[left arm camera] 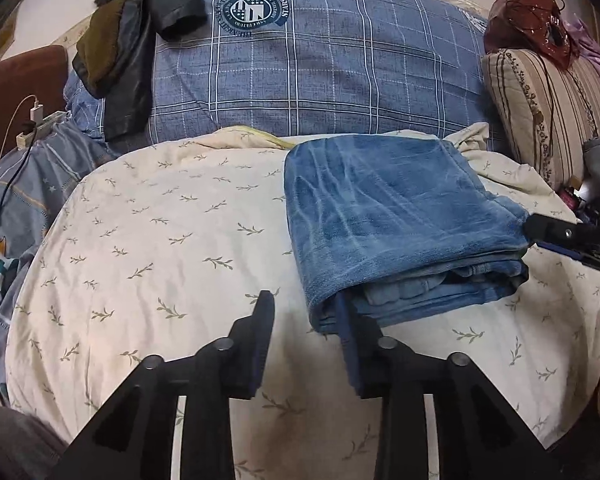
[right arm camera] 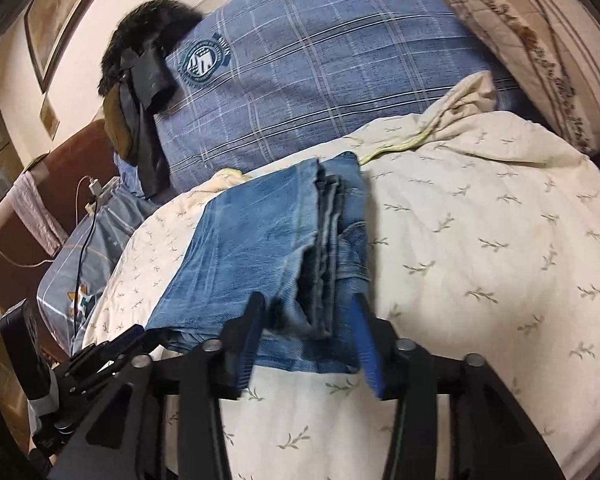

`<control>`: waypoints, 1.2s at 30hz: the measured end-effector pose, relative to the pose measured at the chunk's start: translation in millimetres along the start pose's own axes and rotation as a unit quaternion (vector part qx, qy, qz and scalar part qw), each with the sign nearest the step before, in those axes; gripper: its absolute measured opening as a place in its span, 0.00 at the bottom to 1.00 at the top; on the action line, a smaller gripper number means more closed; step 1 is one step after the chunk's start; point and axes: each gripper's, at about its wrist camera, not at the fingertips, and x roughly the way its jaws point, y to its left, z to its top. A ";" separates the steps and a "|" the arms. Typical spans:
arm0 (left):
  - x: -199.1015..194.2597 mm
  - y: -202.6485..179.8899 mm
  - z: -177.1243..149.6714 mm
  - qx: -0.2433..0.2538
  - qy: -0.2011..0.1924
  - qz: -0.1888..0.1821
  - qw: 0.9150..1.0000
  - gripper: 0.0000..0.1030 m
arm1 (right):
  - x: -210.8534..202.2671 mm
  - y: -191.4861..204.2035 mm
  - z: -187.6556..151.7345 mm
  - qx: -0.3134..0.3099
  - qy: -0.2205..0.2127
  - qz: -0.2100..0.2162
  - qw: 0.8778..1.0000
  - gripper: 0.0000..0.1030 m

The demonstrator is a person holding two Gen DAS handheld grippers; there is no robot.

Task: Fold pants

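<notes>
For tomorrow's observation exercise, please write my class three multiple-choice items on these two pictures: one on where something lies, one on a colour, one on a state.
1. Where do the pants lie?
A. on the cream leaf-print sheet
B. on top of the blue plaid pillow
C. on the floor

2. What colour are the pants?
A. black
B. blue
C. red

3. What state are the pants in?
A. spread out flat at full length
B. hanging from a hook
C. folded into a layered stack

Answers:
1 A, leaf-print sheet shows all round them, and the pillow sits behind.
2 B, both views show faded blue denim.
3 C, the right wrist view shows several stacked edges.
</notes>
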 end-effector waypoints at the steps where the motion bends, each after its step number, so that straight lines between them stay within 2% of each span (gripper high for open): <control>1: -2.2 -1.7 -1.5 0.000 -0.001 0.003 1.000 0.34 | -1.0 -1.4 -1.4 0.002 0.001 0.000 1.000 0.47; 8: -9.6 1.2 -1.4 -0.002 -0.005 0.003 1.000 0.37 | -4.8 -6.3 -1.6 0.023 -0.002 0.013 1.000 0.61; 12: -15.9 8.1 4.8 -0.011 -0.009 -0.001 1.000 0.38 | -6.3 -5.9 3.1 0.028 -0.002 0.016 0.999 0.61; 14: -22.7 16.0 16.3 -0.030 -0.014 -0.005 0.999 0.39 | -8.4 -3.9 13.2 0.029 0.000 0.027 0.999 0.65; 15: -25.9 21.8 24.2 -0.043 -0.016 -0.017 0.999 0.41 | -9.1 -3.1 18.6 0.029 0.000 0.032 0.999 0.67; 17: -25.5 33.5 42.6 -0.067 -0.014 -0.041 0.997 0.55 | -7.9 0.1 37.7 0.022 0.003 0.045 0.999 0.72; 19: -16.2 46.5 64.0 -0.085 -0.008 -0.055 0.995 0.60 | -1.8 0.0 56.3 0.018 0.010 0.056 0.998 0.72; 22: 19.6 65.0 100.0 -0.116 0.027 -0.105 0.987 0.61 | 27.2 -5.4 94.1 0.015 0.035 0.075 0.996 0.72; 24: 54.3 73.5 122.6 -0.136 0.057 -0.143 0.979 0.61 | 50.6 -9.1 111.8 0.013 0.052 0.077 0.996 0.72; 25: 70.2 76.0 130.1 -0.141 0.072 -0.150 0.976 0.60 | 65.3 -11.1 120.3 0.010 0.059 0.075 0.995 0.71; 27: 107.5 79.9 138.8 -0.153 0.105 -0.183 0.965 0.59 | 88.7 -13.7 127.3 0.006 0.072 0.070 0.995 0.68; 29: 130.4 86.0 138.1 -0.169 0.120 -0.204 0.957 0.58 | 101.7 -14.7 125.5 0.001 0.074 0.067 0.995 0.54; 30: 140.2 88.4 133.7 -0.178 0.127 -0.214 0.952 0.58 | 108.3 -15.7 121.1 -0.003 0.075 0.061 0.995 0.52; 33: 160.4 94.3 127.9 -0.198 0.150 -0.220 0.943 0.49 | 125.1 -22.6 110.5 0.003 0.097 0.053 0.994 0.37; 34: 164.4 94.7 127.6 -0.200 0.154 -0.222 0.942 0.47 | 127.1 -22.4 108.5 -0.002 0.098 0.041 0.994 0.28; 36: 167.1 96.7 126.9 -0.198 0.152 -0.213 0.945 0.37 | 123.9 -17.9 107.4 -0.016 0.090 0.025 0.995 0.21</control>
